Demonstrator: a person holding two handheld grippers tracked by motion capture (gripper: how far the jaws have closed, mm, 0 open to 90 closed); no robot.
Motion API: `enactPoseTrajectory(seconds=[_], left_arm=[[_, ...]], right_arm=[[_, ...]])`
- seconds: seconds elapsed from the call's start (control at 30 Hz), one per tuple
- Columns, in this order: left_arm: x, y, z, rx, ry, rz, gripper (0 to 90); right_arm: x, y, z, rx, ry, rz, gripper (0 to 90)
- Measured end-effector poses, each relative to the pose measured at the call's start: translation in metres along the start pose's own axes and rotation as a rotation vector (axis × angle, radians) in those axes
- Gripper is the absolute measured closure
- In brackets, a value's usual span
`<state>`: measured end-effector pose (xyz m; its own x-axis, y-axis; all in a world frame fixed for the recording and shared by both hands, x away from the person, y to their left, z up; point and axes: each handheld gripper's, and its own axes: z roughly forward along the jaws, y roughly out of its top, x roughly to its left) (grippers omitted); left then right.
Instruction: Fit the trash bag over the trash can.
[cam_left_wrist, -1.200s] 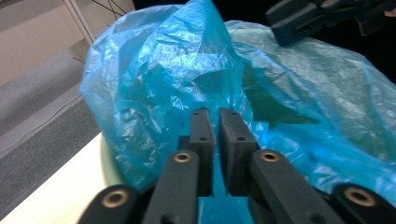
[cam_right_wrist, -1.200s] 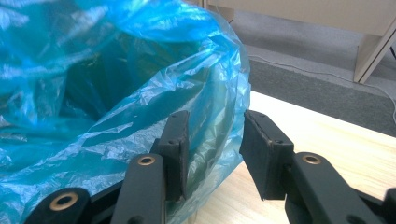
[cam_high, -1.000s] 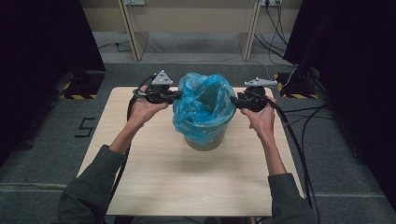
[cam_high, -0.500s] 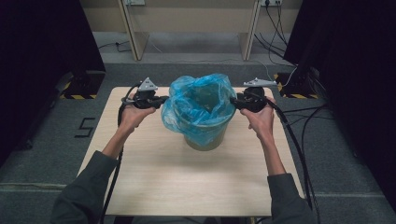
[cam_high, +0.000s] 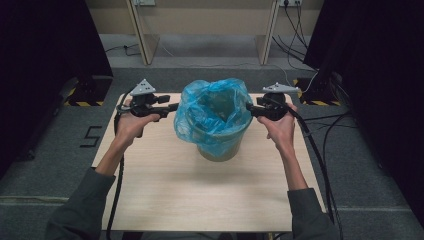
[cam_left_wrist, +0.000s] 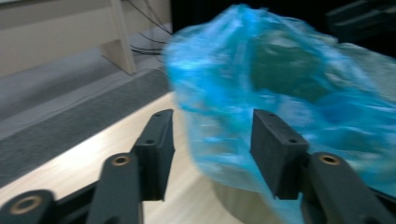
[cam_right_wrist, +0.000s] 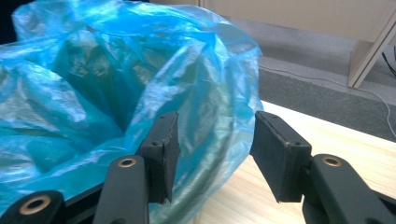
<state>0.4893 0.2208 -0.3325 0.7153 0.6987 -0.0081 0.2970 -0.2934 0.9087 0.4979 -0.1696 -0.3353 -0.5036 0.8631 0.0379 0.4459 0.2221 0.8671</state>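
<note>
High view: the blue bag (cam_high: 212, 112) lines the bin (cam_high: 220, 147) at table (cam_high: 200, 200) centre. My left gripper (cam_high: 172, 106), at nine o'clock of it, has moved outward and its jaws have just been opening; the bag's rim has sprung back. My right gripper (cam_high: 250, 107) sits at three o'clock.

Left gripper view: jaws apart, film between them, unpinched.

Right gripper view: jaws just opened, film loose between.

I judge the bag released, the lining step about done.

Blue bag (cam_high: 212, 107) over bucket (cam_high: 218, 149) between tongs
</note>
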Motion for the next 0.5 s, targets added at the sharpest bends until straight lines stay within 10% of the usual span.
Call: enactPoseTrajectory(seconds=[0.1, 0.2, 0.33, 0.5], left_arm=[[-0.008, -0.003, 0.009, 0.043, -0.026, 0.015, 47.1], [-0.006, -0.01, 0.02, 0.068, -0.041, 0.04, 65.9], [-0.001, -0.021, 0.03, 0.084, -0.025, 0.054, 84.9], [0.008, -0.043, 0.051, 0.163, 0.04, 0.084, 86.9]], right_arm=[[0.004, 0.0, -0.001, 0.002, 0.001, -0.012, 50.7], [0.006, -0.001, -0.001, 0.009, 0.002, -0.02, 50.3], [0.005, -0.002, -0.001, 0.015, -0.002, -0.024, 50.4], [0.003, -0.004, 0.002, 0.027, -0.004, -0.02, 49.9]])
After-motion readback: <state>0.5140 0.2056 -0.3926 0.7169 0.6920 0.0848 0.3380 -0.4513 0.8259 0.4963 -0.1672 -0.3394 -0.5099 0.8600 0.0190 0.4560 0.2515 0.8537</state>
